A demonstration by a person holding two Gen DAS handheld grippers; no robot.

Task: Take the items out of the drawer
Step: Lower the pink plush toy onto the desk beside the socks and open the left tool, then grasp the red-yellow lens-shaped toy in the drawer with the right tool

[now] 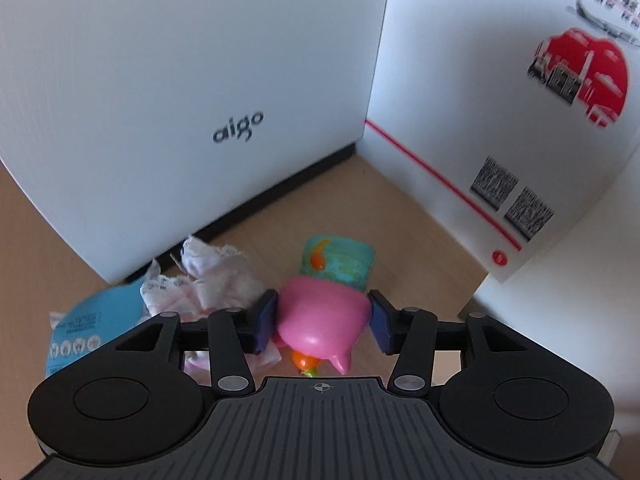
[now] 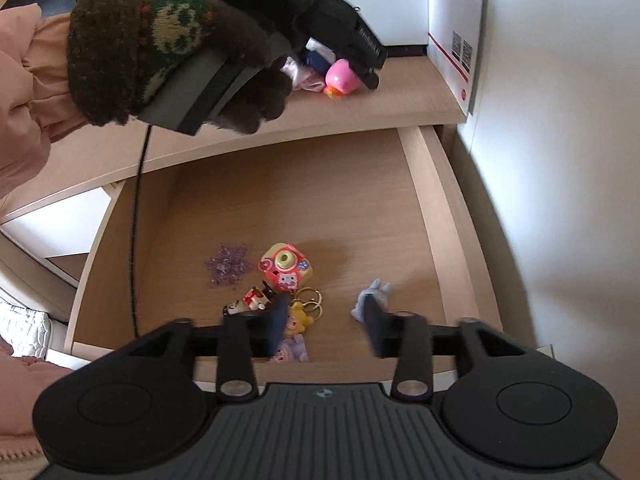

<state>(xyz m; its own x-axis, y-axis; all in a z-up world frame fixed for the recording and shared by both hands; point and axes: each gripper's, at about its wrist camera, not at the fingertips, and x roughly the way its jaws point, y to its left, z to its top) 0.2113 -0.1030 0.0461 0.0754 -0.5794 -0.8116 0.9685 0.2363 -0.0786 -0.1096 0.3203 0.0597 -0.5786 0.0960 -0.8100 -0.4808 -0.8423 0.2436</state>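
Note:
On the desk top [image 1: 372, 200] lies a pink toy [image 1: 320, 320] with a teal end [image 1: 340, 262]. My left gripper [image 1: 323, 322] straddles it, open, with a blue pad close on either side. The right wrist view shows this gripper [image 2: 366, 54] in a brown knitted glove [image 2: 132, 52], over the pink toy [image 2: 342, 76]. My right gripper [image 2: 326, 326] hangs open over the pulled-out drawer [image 2: 420, 200] with nothing between its fingers. Under it lie a small grey-blue figure [image 2: 374, 294], a bear keyring [image 2: 302, 314], a toy camera [image 2: 286, 268], a red-and-white figure [image 2: 250, 300] and a purple snowflake [image 2: 228, 266].
A white "aigo" box [image 1: 200, 80] and a white box with red print [image 1: 500, 128] wall in the desk corner. Crumpled white-pink cloth [image 1: 216, 276] and a blue packet [image 1: 88, 328] lie left of the toy. A black cable [image 2: 134, 240] hangs into the drawer's left side.

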